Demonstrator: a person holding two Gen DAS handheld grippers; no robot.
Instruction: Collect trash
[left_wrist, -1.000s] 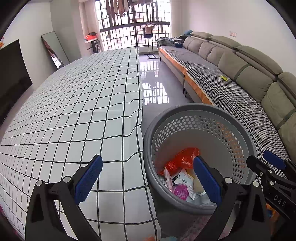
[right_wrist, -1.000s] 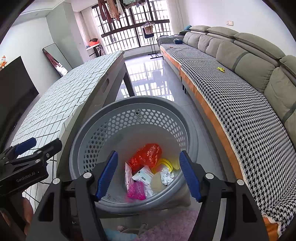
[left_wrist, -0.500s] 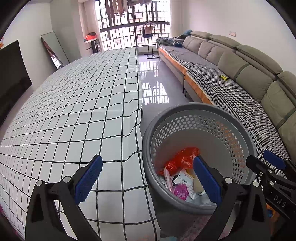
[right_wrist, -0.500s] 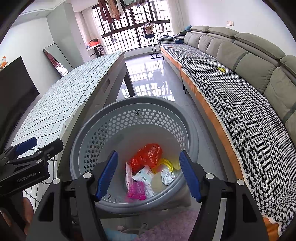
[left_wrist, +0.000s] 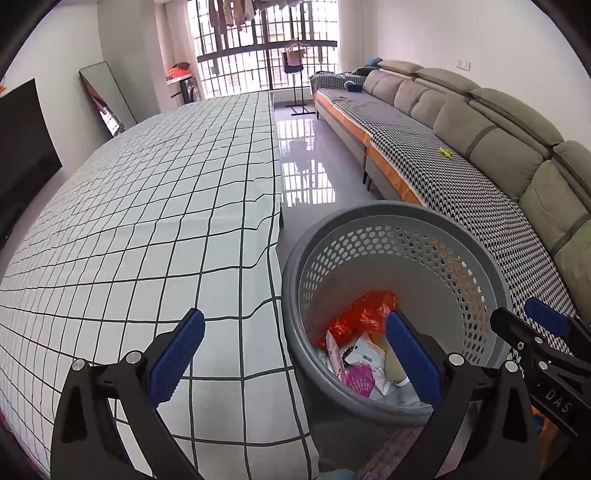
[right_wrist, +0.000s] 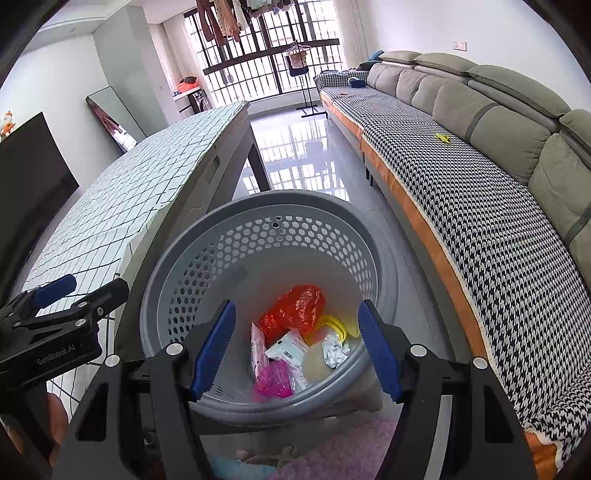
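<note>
I hold both claws over the round grey perforated plastic basket, which stands on the floor between the grid-patterned white tablecloth at my nine o'clock and the long grey sofa with its houndstooth cover at my three o'clock. My right gripper is spread wide with nothing between its blue pads, aimed straight down into the basket mouth. My left gripper is just as wide and empty, straddling the table's edge and the basket rim, one pad over cloth, the other over the opening.

The trash lies at the basket's bottom: a crumpled orange-red plastic bag toward twelve o'clock, a pink mesh scrap at six, a white labelled packet between them, a yellow ring-shaped lid and a scrunched silver wrapper toward three.

I judge the basket sits tight against the table so pieces can be dropped straight off the edge. The cloth shows nothing left to pick; a small yellow scrap on the sofa seat at two o'clock may be the next target.
</note>
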